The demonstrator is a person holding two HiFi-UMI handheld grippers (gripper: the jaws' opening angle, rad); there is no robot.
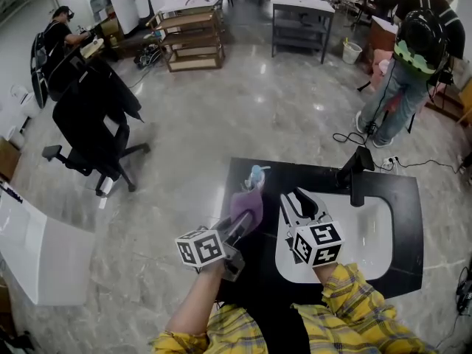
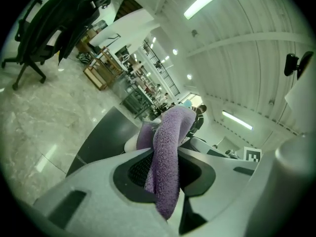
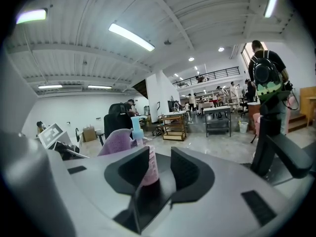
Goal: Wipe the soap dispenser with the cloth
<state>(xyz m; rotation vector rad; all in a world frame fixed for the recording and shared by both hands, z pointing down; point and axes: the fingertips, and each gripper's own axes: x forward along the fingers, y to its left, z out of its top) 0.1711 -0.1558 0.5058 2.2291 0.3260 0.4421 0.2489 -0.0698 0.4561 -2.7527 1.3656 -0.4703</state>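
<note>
The pink translucent soap dispenser [image 1: 256, 177] stands on the black counter [image 1: 398, 190] beside the white sink [image 1: 369, 234]; our left gripper [image 2: 165, 169] pinches the fuzzy purple cloth [image 1: 245, 209] just beside it, our right gripper [image 3: 163, 169] gapes half-wide, empty; wiping seems in hand, needing cloth pressed against the bottle

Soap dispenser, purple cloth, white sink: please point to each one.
soap dispenser [image 3: 150, 167], right gripper view, pink bottle body
purple cloth [image 2: 165, 172], left gripper view, middle of fold
white sink [image 1: 371, 234], head view, bare basin floor

Glossy grey floor [image 1: 243, 109]; black office chair [image 1: 88, 120]; wooden shelving [image 1: 193, 41].
</note>
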